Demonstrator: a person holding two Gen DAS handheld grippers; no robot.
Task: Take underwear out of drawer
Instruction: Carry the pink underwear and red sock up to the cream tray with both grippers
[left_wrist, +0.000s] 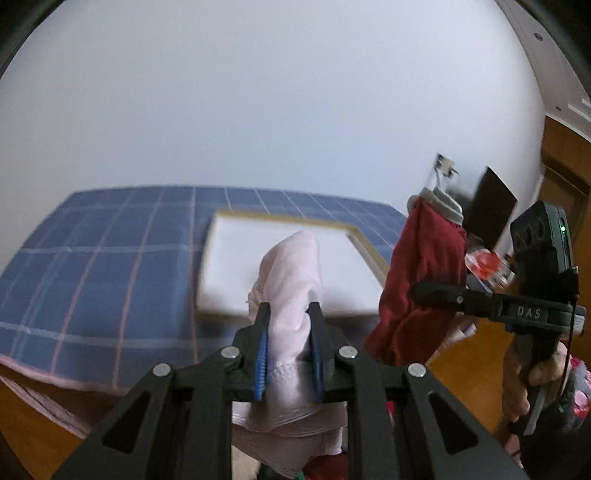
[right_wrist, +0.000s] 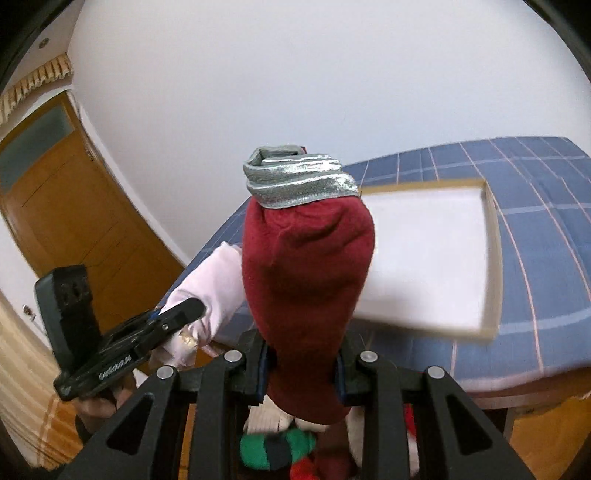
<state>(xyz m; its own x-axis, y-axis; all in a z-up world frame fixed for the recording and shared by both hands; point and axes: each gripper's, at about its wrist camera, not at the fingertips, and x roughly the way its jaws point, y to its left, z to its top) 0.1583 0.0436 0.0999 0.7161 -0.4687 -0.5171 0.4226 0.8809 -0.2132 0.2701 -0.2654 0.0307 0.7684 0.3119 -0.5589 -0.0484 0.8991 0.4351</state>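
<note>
Left tool (left_wrist: 288, 314) clamps pink underwear (left_wrist: 291, 266); right tool (right_wrist: 301, 354) clamps red underwear (right_wrist: 306, 280), seemingly above a bed (left_wrist: 110, 251).

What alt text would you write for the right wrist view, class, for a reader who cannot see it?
The right hand-held gripper is shut on a red garment with a silver waistband. To its left, the left hand-held gripper grips a pale pink garment. Behind them, a white tray lies on a blue checked bed.
</note>
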